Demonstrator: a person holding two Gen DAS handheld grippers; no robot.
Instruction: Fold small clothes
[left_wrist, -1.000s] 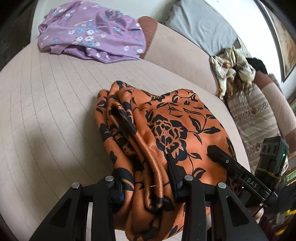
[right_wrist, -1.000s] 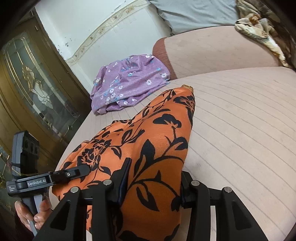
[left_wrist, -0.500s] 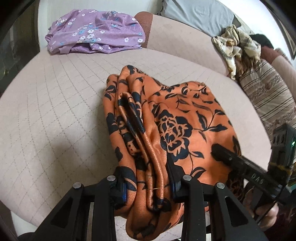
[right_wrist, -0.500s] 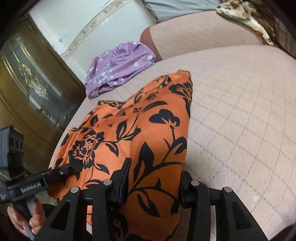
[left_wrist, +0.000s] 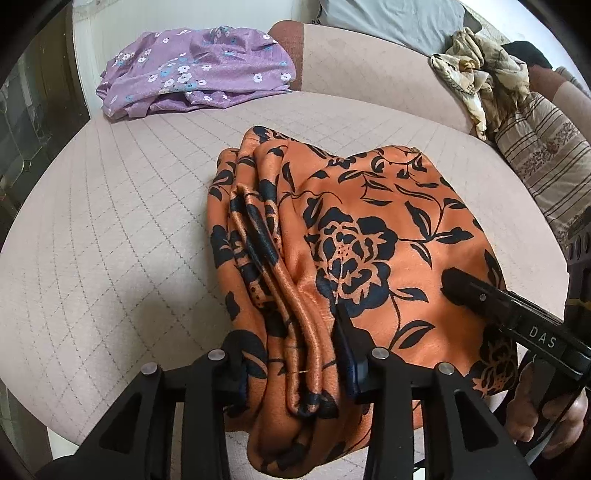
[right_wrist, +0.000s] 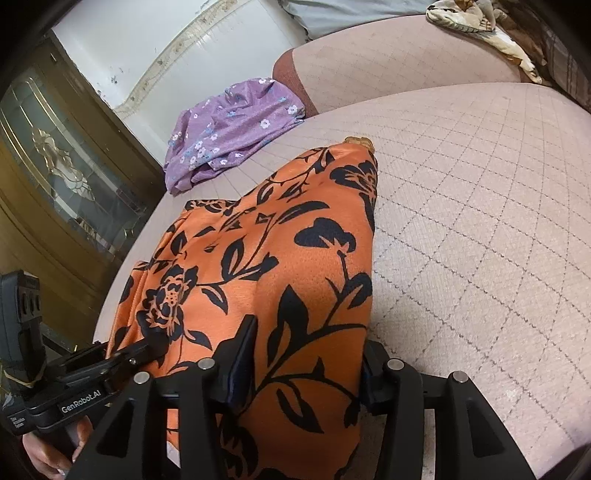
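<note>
While an orange garment with a black flower print (left_wrist: 354, 236) lies partly folded near the front edge of a quilted beige cushion (left_wrist: 110, 229), both tools hold its near end. Its left side is bunched into several stacked pleats; its right side lies smoother, tapering to a point farther back. The left hand-held gripper (left_wrist: 295, 369) is clamped on the bunched pleats, cloth filling the gap between its fingers. The right hand-held gripper (right_wrist: 295, 362) is closed on the smoother right edge, cloth draping down past it over the cushion's front.

To do this fold well, it seems wise to keep both grips firm and move the two tools together at the same height, so the slippery-looking satin does not slide out or skew. Carrying the near end evenly toward the far point should give a straight crease.

Farther back, well apart, a purple flowered garment (left_wrist: 195, 70) rests by the backrest, and a crumpled cream cloth (left_wrist: 476, 74) sits at the right.
</note>
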